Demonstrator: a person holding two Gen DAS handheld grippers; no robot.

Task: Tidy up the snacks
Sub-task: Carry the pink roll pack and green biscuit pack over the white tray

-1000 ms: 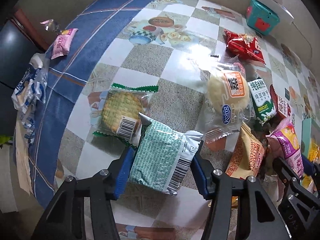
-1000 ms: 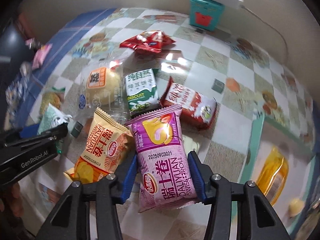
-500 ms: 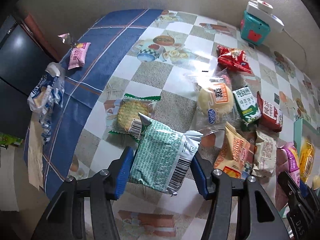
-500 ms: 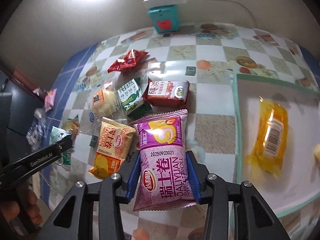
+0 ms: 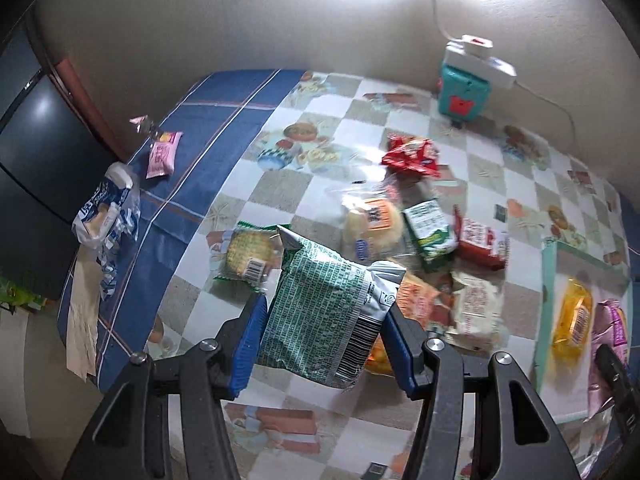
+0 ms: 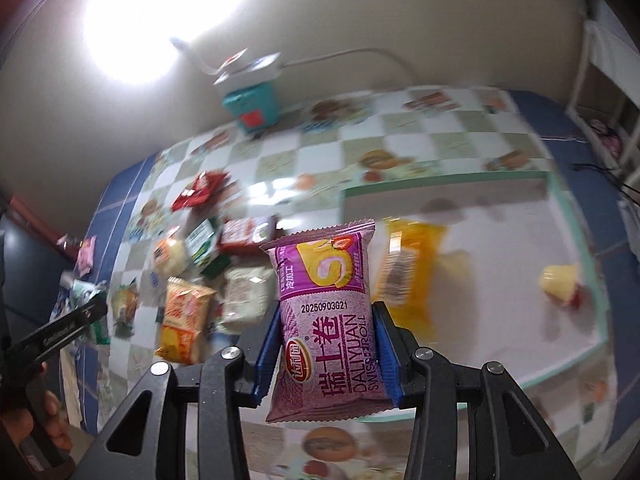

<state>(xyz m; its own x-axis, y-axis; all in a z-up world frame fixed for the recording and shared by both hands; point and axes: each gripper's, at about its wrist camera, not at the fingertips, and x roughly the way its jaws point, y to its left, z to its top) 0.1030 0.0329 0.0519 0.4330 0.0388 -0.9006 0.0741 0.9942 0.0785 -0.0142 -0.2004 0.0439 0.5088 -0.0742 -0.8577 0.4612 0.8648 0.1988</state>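
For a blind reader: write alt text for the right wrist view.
The right tool grips a purple Swiss roll packet above a checked table. Behind it a white tray holds an orange packet and a small yellow snack; loose snacks lie to the left.

Blown-out glare on the wall above the teal box; right-wrist view motion-blurred; fisheye edges dark.
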